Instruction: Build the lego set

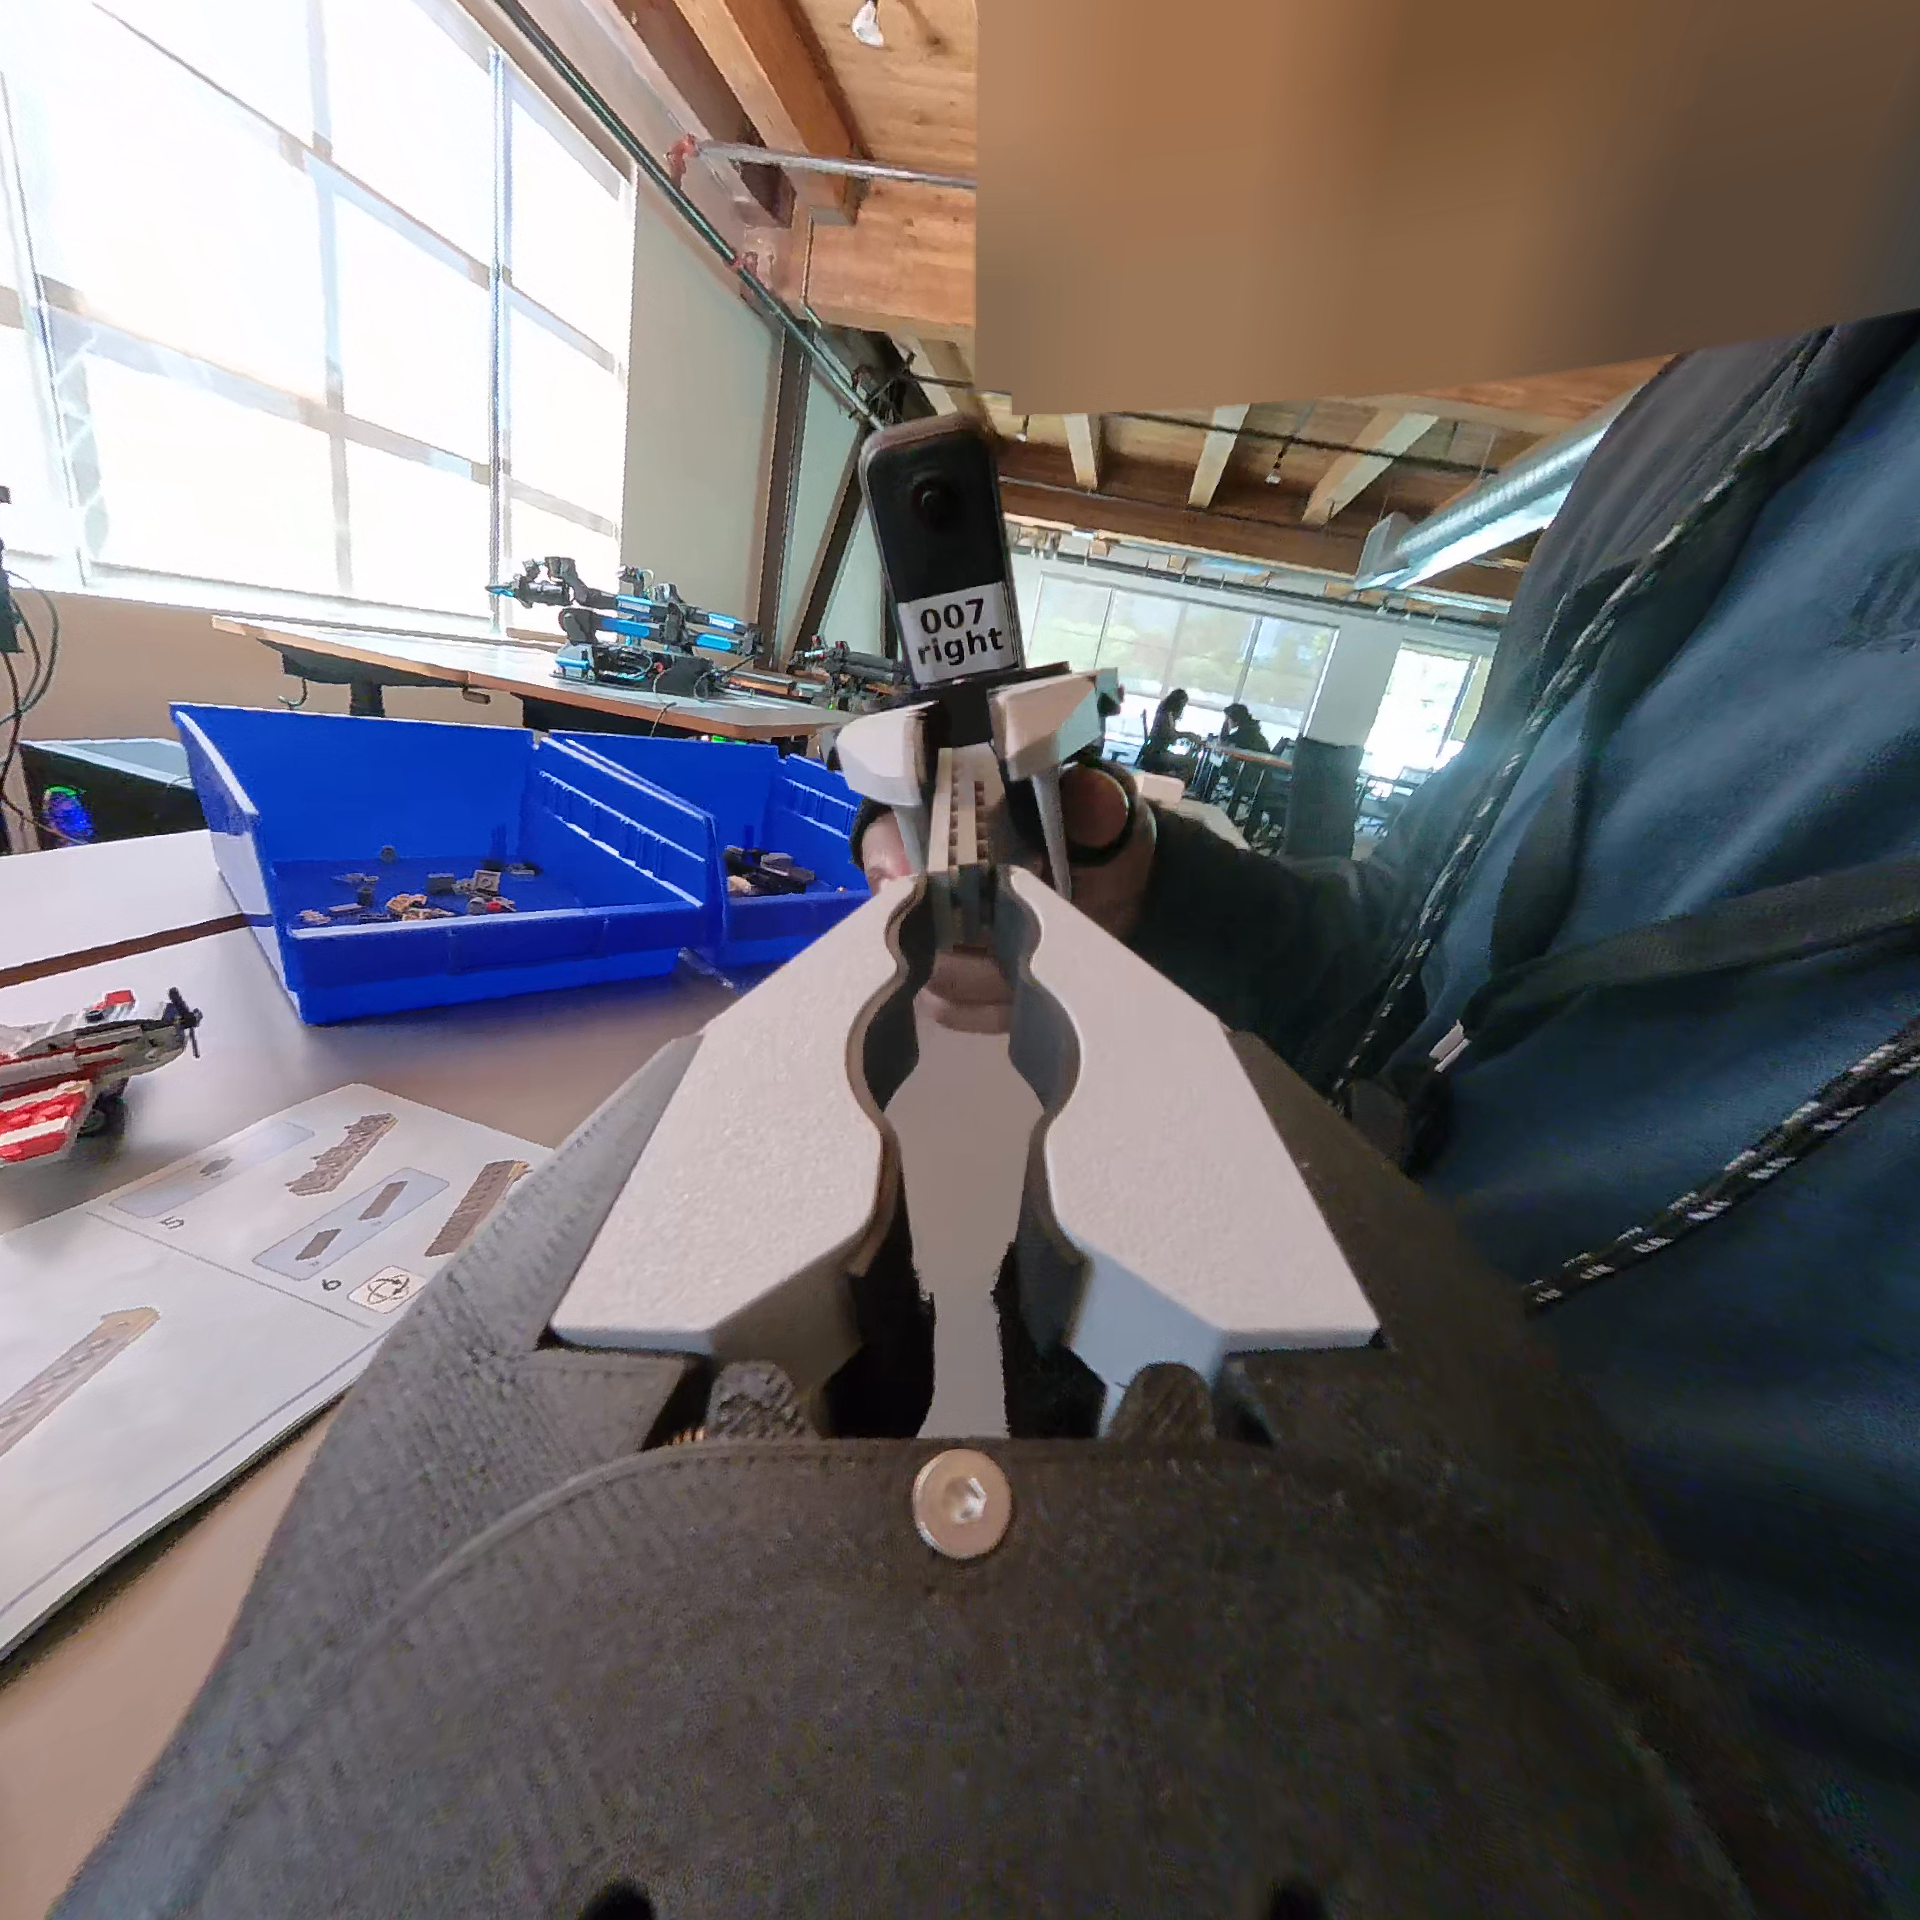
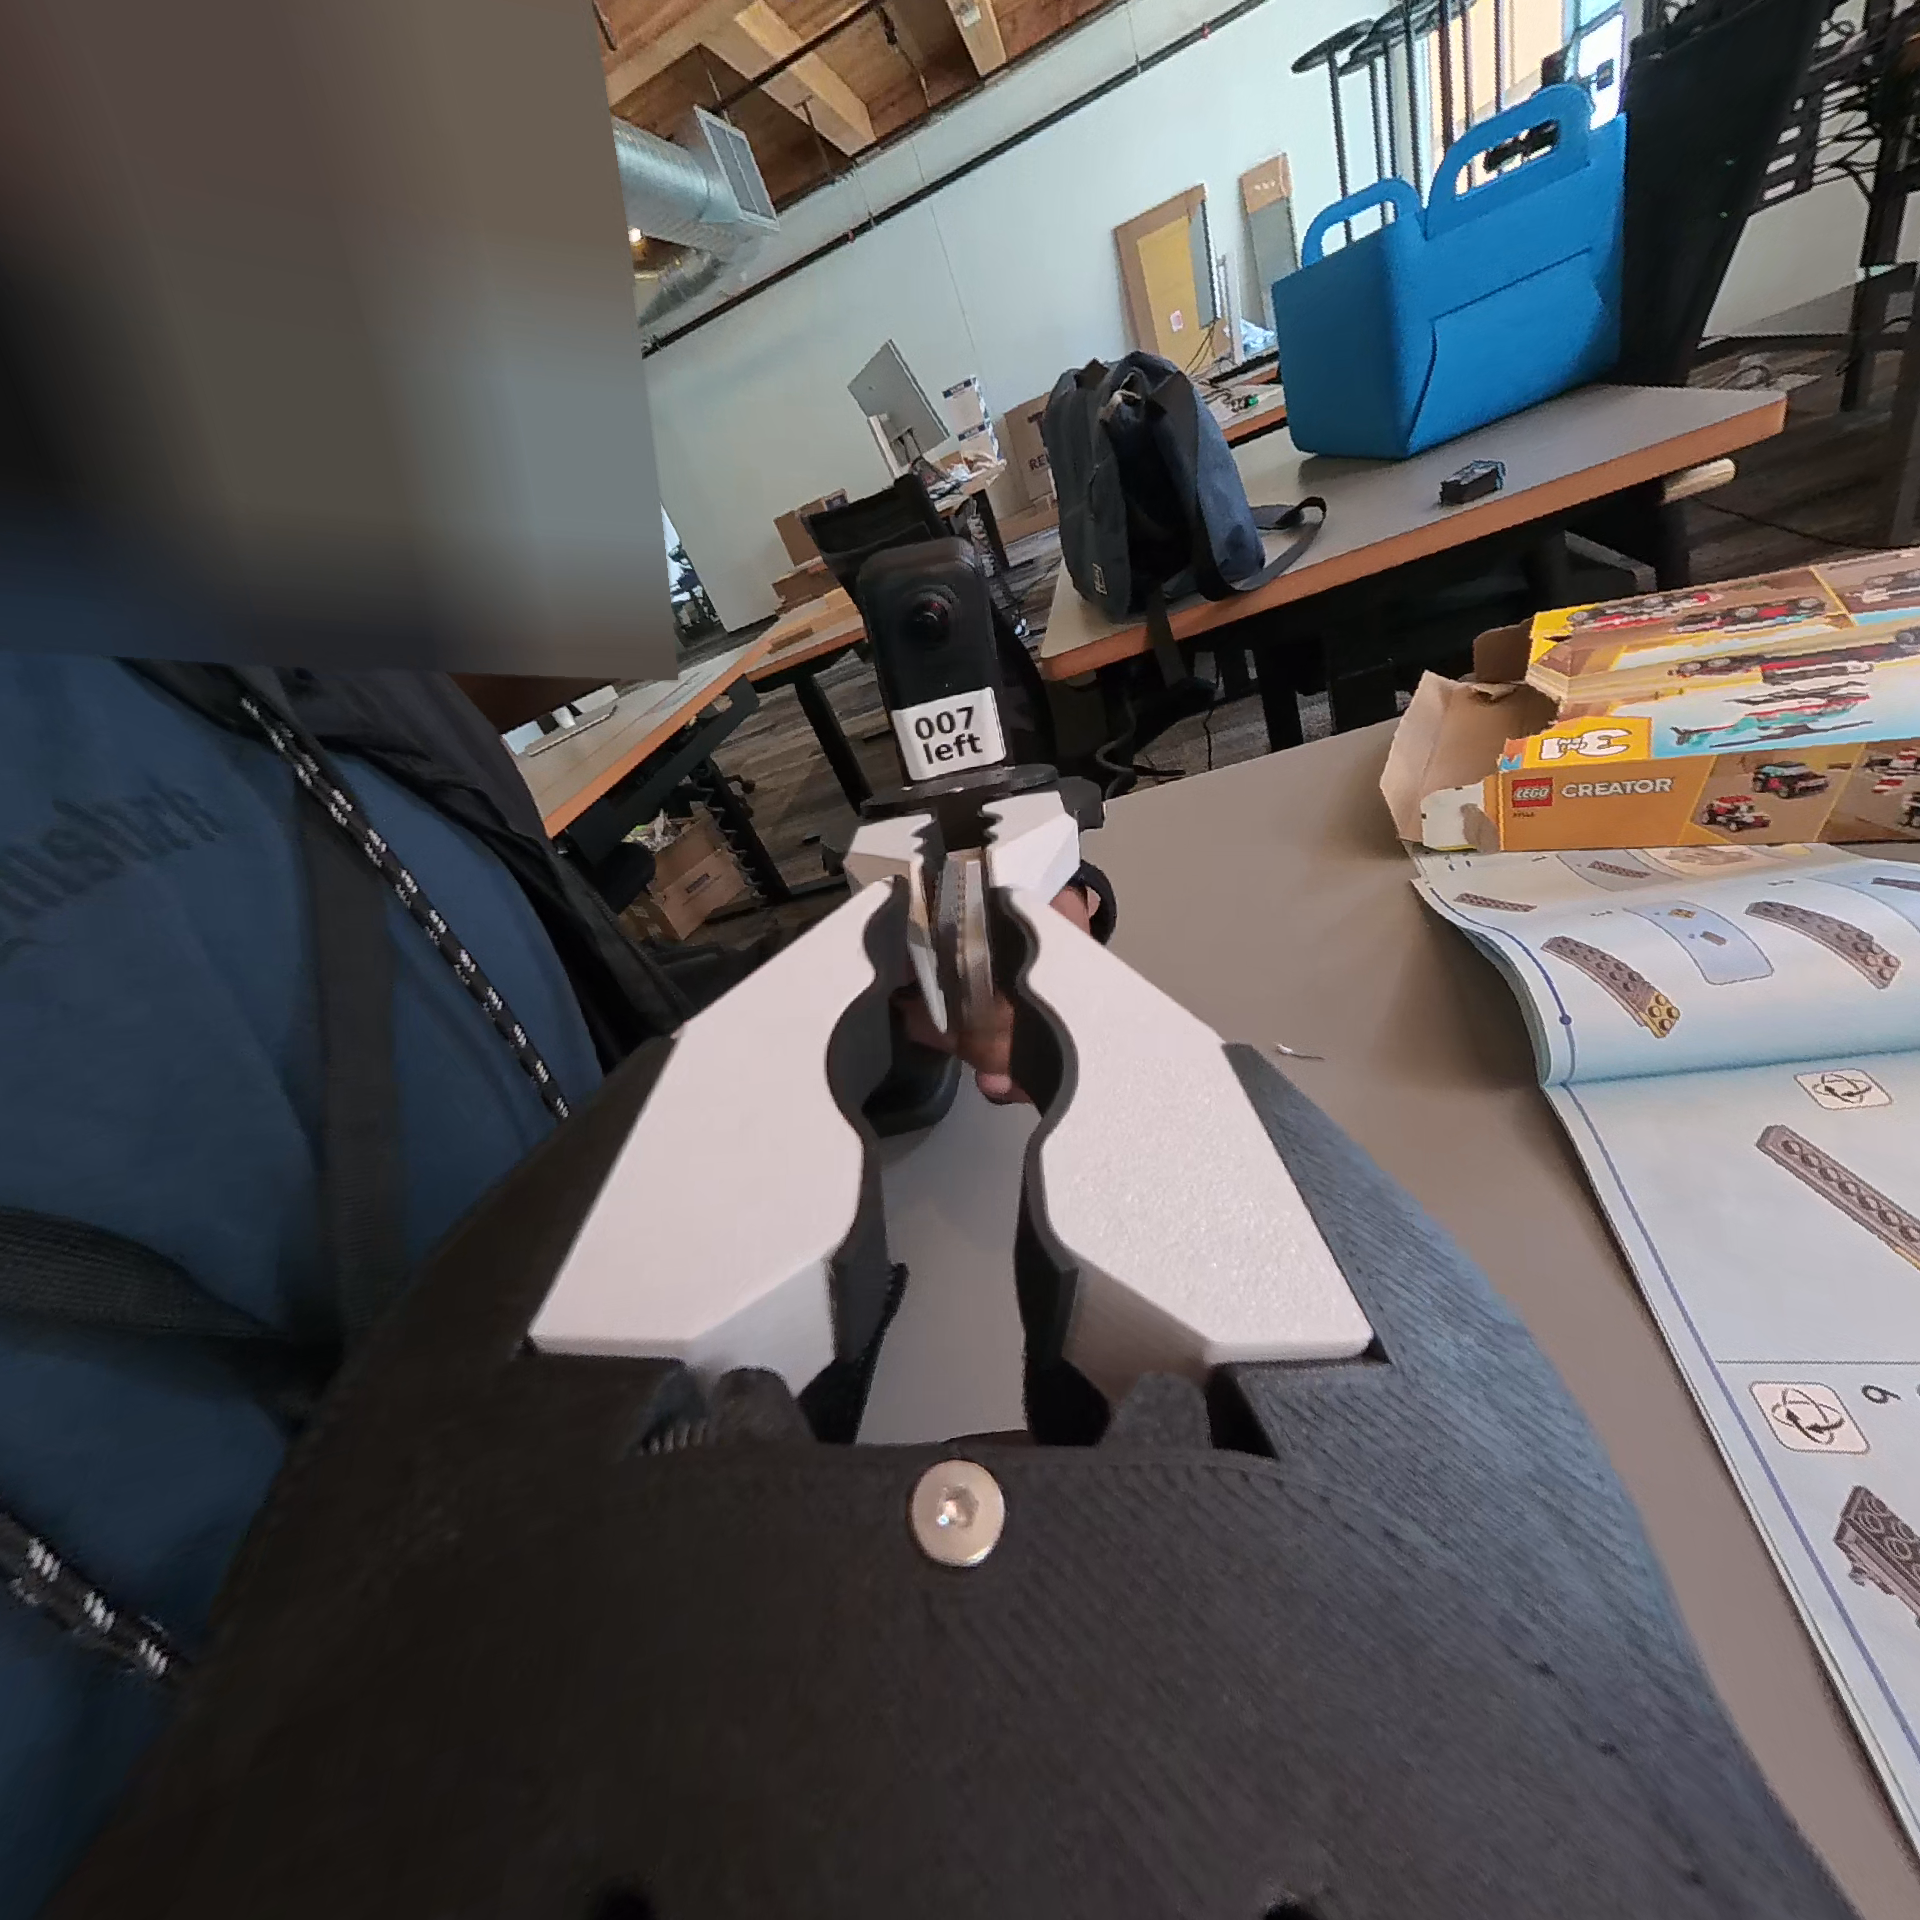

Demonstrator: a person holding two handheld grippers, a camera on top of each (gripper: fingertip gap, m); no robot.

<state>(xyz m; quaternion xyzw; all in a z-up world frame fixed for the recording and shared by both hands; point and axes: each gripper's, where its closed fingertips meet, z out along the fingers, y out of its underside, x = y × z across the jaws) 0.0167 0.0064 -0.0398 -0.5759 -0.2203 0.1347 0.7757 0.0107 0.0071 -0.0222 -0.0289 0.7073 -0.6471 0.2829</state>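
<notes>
My left gripper (image 1: 961,896) and my right gripper (image 2: 951,906) point at each other, tip to tip, above the table's near edge. A long grey studded Lego plate (image 1: 958,831) runs between them, seen end-on. Both grippers are shut on it, one at each end. In the right wrist view the plate (image 2: 971,951) shows as a thin grey strip in the left gripper's (image 2: 961,868) fingers. The right gripper (image 1: 966,800) faces me in the left wrist view, with a hand behind it.
Two blue bins (image 1: 364,769) (image 1: 790,930) with loose small pieces (image 1: 436,896) stand at the back left. A red and white Lego plane (image 1: 73,1060) is at the far left. An open instruction booklet (image 2: 1714,1143) and a Lego box (image 2: 1714,790) lie to the right. A person's blue jacket (image 1: 1662,935) is close behind. My left and right fingertips are right by each other.
</notes>
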